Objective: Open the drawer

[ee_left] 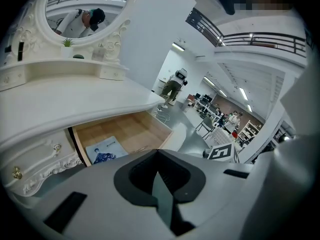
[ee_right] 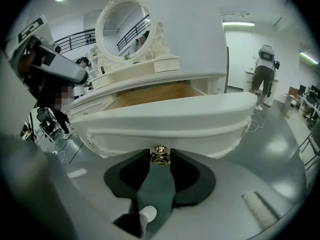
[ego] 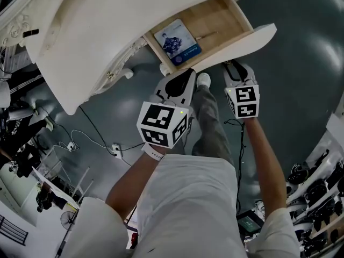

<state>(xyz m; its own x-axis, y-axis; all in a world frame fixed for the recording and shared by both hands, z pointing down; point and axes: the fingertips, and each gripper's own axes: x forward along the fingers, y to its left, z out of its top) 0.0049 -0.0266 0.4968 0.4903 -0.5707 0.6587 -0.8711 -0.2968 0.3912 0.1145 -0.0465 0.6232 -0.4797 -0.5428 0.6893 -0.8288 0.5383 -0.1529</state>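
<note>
1. In the head view I am seeing the drawer (ego: 226,18) standing pulled out from under the white counter (ego: 91,31), with a blue-covered booklet (ego: 178,38) lying on its wooden floor.
2. The right gripper view is showing what the head view is hiding: my right tool (ee_right: 160,159) is clenching the gold knob (ee_right: 160,155) on the drawer front.
3. The left gripper view is showing my left tool (ee_left: 158,154) clenched on nothing and hanging apart from the drawer.
</note>
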